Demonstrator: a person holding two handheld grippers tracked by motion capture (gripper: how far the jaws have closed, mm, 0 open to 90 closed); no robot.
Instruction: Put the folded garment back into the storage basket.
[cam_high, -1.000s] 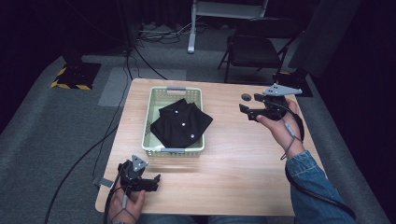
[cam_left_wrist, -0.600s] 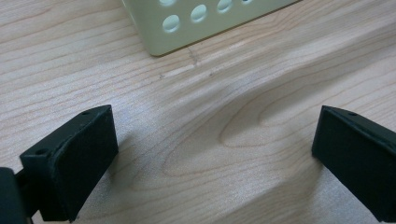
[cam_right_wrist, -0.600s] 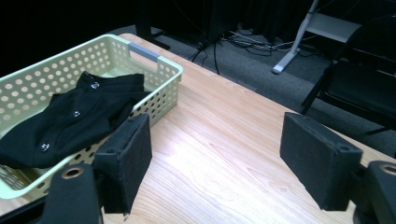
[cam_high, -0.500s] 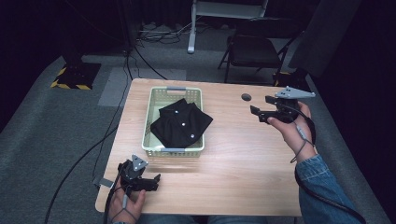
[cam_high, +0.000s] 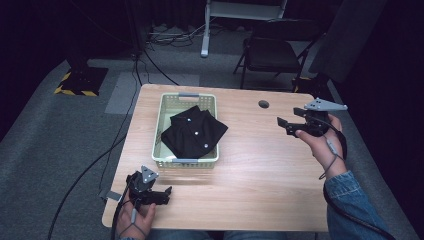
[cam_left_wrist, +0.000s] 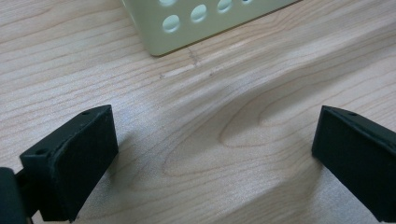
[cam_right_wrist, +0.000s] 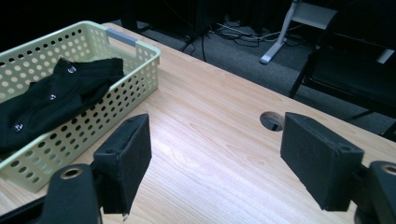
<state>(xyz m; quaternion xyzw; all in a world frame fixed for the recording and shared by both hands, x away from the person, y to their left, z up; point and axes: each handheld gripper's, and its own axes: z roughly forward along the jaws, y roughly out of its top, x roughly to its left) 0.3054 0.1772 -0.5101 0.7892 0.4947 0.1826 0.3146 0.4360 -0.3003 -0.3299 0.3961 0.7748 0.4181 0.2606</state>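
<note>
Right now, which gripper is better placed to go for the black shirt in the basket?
Probably the right gripper: it is raised, open and aimed toward the basket, with the black shirt in its sights. The left gripper, also open, sits low at the near table edge, facing the basket's outer wall.

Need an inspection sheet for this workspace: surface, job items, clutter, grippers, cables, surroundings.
Surface: wooden table, one round hole near the far edge.
Job's things: pale green basket on the table; folded black shirt inside, one corner over the right rim.
Clutter: nothing seen.
Grippers: left gripper open, low over the near-left corner, nothing between its fingers; right gripper open, held above the table's right side, pointing toward the basket, empty.
Cables: one trails from each gripper; more cables run over the floor left of and behind the table.
Surroundings: grey carpet, black chair behind the table, striped floor plate far left, dark backdrop.
</note>
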